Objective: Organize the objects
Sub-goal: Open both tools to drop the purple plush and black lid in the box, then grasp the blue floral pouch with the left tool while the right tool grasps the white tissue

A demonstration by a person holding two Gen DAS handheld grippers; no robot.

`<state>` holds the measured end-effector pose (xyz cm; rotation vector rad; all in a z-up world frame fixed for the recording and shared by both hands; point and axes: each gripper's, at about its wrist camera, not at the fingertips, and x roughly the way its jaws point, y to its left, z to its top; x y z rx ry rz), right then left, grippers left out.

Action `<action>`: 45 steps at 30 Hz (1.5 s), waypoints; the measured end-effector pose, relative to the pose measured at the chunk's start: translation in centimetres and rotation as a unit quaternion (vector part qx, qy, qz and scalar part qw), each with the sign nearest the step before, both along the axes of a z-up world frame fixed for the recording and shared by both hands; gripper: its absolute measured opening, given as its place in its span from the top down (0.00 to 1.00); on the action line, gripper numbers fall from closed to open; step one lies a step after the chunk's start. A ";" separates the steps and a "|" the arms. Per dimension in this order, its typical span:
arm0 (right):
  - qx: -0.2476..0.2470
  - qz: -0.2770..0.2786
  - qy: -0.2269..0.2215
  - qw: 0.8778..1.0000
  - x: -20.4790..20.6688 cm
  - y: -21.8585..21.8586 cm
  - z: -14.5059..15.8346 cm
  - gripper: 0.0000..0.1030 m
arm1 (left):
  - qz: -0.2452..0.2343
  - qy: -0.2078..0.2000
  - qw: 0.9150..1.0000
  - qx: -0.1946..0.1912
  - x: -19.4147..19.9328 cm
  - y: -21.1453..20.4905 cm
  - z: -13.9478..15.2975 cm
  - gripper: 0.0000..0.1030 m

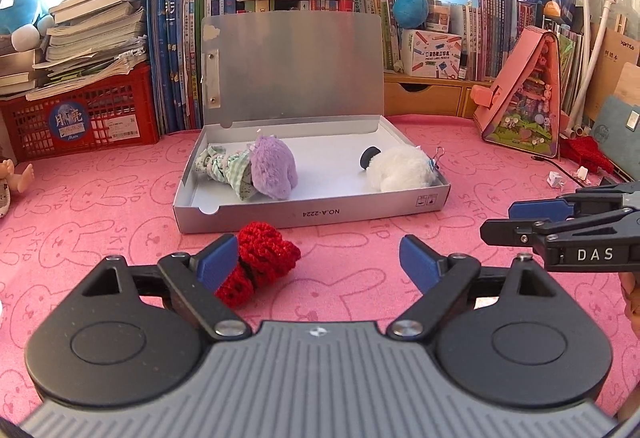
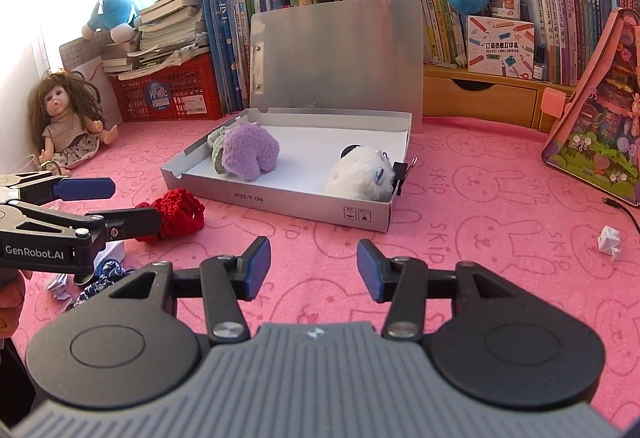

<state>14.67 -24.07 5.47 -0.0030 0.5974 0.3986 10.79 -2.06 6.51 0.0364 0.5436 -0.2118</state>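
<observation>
Here your landmark is the silver box (image 1: 312,215), lying on the pink desk (image 1: 120,205) with its lid standing up against the books (image 1: 176,57). Inside the box, a purple plush (image 1: 274,167) sits at its left end on a checked cloth (image 1: 224,167), and a white plush (image 1: 400,169) fills its right end, with a binder clip (image 2: 402,173) on the rim just beside it. The red knit piece (image 1: 260,262) lies on the desk just in front of the box's left corner, outside it. Your left hand-held gripper (image 1: 316,262) has its jaws spread wide and holds nothing; its left pad (image 1: 218,262) overlaps the knit piece in the left wrist view, though you cannot tell whether it touches. Your right hand-held gripper (image 2: 312,266) is in front of the box's middle, jaws partly apart, with only bare desk between them. A doll (image 2: 68,117) sits well left of the box; a crumpled paper scrap (image 2: 610,240) lies well to its right.
</observation>
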 end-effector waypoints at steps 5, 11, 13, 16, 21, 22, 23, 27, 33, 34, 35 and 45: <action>-0.011 0.003 0.008 1.000 -1.5 0.2 -1.6 0.37 | 0.011 0.007 1.000 -0.012 -2.1 0.5 -1.3 0.12; -0.024 0.003 0.012 1.000 -2.9 0.4 -3.2 0.36 | 0.028 0.023 0.999 -0.018 -3.7 1.1 -3.0 0.12; -0.026 0.001 0.011 1.000 -3.3 0.5 -3.6 0.35 | 0.031 0.025 0.999 -0.018 -4.2 1.1 -3.5 0.12; -0.043 -0.006 -0.001 0.999 -3.9 0.9 -4.1 0.34 | 0.035 0.026 0.999 -0.013 -4.8 0.9 -4.1 0.12; -0.048 -0.010 -0.004 0.999 -4.4 1.4 -5.0 0.32 | 0.051 0.023 0.998 0.001 -5.6 0.6 -5.0 0.12; -0.050 -0.013 -0.005 0.999 -4.5 1.4 -5.1 0.32 | 0.052 0.025 0.998 0.000 -5.7 0.6 -5.2 0.12; -0.052 -0.015 -0.007 0.999 -4.5 1.5 -5.3 0.31 | 0.053 0.028 0.998 -0.002 -5.7 0.6 -5.4 0.12; -0.053 -0.020 -0.011 0.998 -4.7 1.6 -5.7 0.28 | 0.056 0.039 0.998 -0.005 -5.6 0.7 -6.1 0.12; -0.060 -0.031 -0.020 0.998 -4.8 2.2 -6.4 0.25 | 0.066 0.054 0.996 -0.031 -5.2 1.0 -7.1 0.10; -0.060 -0.032 -0.020 0.997 -4.7 2.2 -6.4 0.25 | 0.066 0.053 0.996 -0.031 -5.2 1.0 -7.2 0.10; -0.059 -0.033 -0.020 0.998 -4.7 2.2 -6.4 0.25 | 0.067 0.052 0.996 -0.032 -5.2 1.0 -7.2 0.10; -0.054 -0.034 -0.019 0.998 -4.6 2.0 -6.4 0.25 | 0.071 0.039 0.996 -0.031 -5.9 0.8 -7.1 0.20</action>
